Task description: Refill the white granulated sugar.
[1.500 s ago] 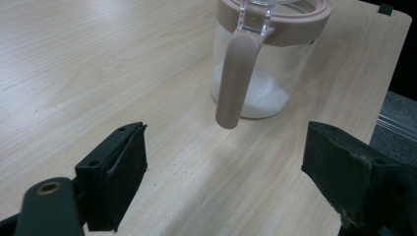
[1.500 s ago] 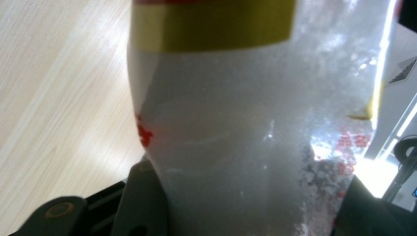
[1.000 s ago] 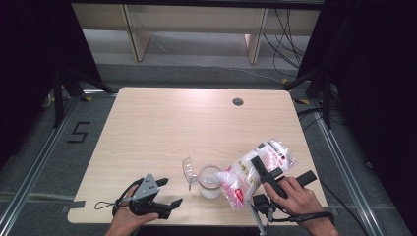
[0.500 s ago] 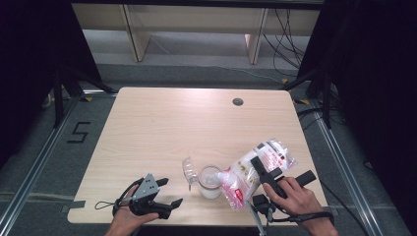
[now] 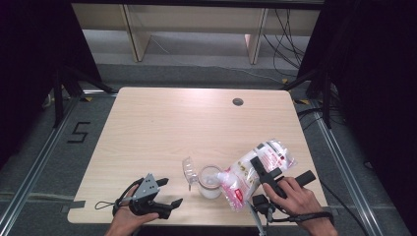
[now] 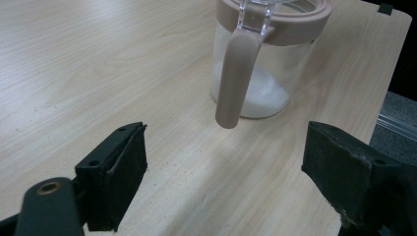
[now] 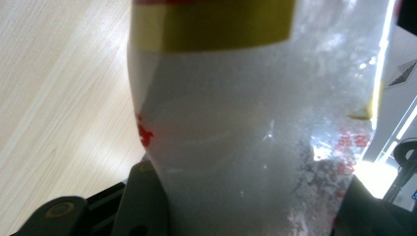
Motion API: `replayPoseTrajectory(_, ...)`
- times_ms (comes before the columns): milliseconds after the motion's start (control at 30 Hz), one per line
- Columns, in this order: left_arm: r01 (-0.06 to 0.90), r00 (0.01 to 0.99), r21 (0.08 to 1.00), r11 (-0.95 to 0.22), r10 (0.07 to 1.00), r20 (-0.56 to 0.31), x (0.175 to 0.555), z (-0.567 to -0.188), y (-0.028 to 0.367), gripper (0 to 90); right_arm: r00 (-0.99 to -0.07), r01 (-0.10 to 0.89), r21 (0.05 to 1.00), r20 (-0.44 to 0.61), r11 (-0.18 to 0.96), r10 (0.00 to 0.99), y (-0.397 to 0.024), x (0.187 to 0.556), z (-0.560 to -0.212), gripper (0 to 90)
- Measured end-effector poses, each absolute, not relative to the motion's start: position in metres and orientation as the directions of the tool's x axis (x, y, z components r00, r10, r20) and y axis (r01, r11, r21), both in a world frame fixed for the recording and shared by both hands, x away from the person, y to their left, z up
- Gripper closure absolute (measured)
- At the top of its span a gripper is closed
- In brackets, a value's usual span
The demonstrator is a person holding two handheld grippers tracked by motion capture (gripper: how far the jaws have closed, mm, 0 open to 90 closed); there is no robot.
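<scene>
One table [image 5: 162,128] carries one clear jar [image 5: 209,181] (its lid flipped open, a little white powder at the bottom), one plastic bag [image 5: 251,172] of white granules, and two hand-held grippers, the left gripper [image 5: 167,192] and the right gripper [image 5: 264,168], one per hand.

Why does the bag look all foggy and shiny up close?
In the right claw view, the clear plastic bag of white powder sits too near the lens, so it blurs, with glare at its right edge; in the high view it looks sharper, tilted over the glass jar.
</scene>
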State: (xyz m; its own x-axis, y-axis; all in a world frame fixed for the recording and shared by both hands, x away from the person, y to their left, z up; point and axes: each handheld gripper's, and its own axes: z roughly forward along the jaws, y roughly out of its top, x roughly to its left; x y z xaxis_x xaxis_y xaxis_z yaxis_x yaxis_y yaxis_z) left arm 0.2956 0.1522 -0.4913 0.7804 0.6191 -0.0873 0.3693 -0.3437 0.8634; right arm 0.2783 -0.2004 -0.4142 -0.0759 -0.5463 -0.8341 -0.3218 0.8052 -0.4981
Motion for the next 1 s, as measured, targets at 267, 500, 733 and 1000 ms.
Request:
replayPoseTrajectory(267,0.374,0.777,0.865,-0.334,0.622,-0.095,0.2953,-0.4914,0.1517,16.5,-0.078,-0.321,-0.498,-0.834,0.806,-0.546,-0.2004,0.2783,-0.4140,58.6)
replayPoseTrajectory(500,0.375,0.774,0.867,-0.327,0.625,-0.099,0.2951,-0.4914,0.1514,16.5,-0.079,-0.321,-0.496,-0.835,0.807,-0.545,-0.2005,0.2784,-0.4138,58.6)
replayPoseTrajectory(733,0.372,0.776,0.866,-0.334,0.624,-0.093,0.2951,-0.4911,0.1520,16.5,-0.077,-0.319,-0.498,-0.834,0.806,-0.546,-0.2006,0.2783,-0.4141,58.6)
replayPoseTrajectory(1000,0.369,0.777,0.867,-0.335,0.623,-0.089,0.2954,-0.4907,0.1523,16.5,-0.079,-0.322,-0.498,-0.833,0.805,-0.547,-0.2002,0.2783,-0.4139,58.7)
